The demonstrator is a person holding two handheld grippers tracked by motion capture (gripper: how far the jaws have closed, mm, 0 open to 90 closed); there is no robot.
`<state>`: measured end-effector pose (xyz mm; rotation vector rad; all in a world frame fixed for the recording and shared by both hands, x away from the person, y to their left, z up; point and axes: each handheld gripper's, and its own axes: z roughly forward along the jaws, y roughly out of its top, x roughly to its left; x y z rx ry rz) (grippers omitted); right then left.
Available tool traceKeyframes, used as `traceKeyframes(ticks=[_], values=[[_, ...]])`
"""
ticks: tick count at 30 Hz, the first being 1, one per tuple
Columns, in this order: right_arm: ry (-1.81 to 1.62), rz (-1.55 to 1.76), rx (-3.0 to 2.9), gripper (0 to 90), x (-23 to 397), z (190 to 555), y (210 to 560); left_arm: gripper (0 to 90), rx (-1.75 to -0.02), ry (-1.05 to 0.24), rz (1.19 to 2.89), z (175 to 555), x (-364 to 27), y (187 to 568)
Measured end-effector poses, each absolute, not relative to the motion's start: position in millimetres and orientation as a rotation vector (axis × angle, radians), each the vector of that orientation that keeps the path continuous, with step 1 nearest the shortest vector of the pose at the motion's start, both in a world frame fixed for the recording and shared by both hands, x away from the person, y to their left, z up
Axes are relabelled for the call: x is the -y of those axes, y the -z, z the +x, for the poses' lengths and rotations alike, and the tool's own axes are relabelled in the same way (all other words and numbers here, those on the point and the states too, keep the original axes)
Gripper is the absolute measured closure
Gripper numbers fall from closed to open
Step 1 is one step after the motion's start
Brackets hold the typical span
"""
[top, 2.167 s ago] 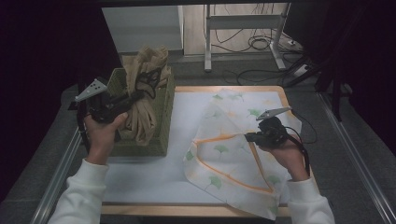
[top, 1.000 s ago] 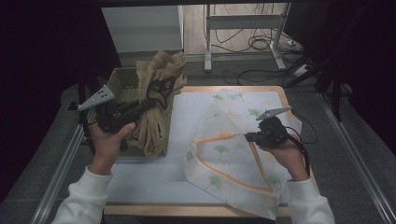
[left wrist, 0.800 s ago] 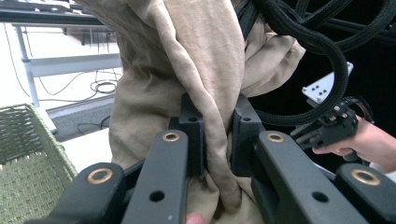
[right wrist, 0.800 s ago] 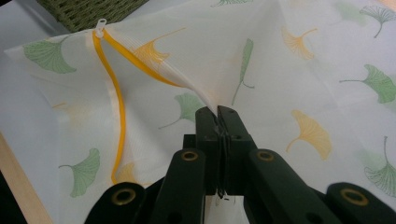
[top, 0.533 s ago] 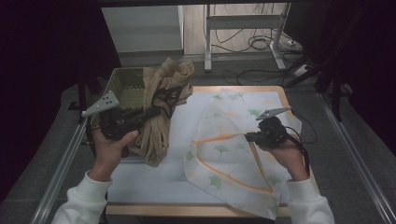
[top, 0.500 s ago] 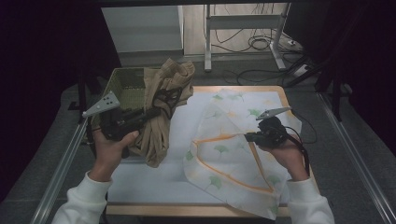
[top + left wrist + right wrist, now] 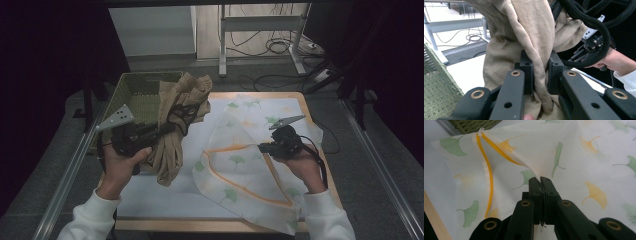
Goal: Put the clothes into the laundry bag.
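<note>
Clearly soft and limp, the tan garment (image 7: 177, 127) sags over the table's left edge beside the basket (image 7: 132, 92), bunched between my left gripper (image 7: 540, 68), while my right gripper (image 7: 540, 185) pinches the thin mesh bag (image 7: 240, 165) mid-table.

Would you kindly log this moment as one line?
left gripper: shut on tan cloth | right gripper: shut on leaf-print cloth | basket: behind tan cloth
</note>
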<state>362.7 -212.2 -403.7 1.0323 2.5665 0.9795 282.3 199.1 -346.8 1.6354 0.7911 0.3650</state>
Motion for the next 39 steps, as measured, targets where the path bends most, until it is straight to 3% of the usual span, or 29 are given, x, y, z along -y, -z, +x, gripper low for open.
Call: traceKeyframes(ticks=[39], values=[[-0.984,1.006,-2.599,86.8,193.0,370.5,408.8,78.9,-0.722,-0.24,1.786,254.2,-171.4,377.6]])
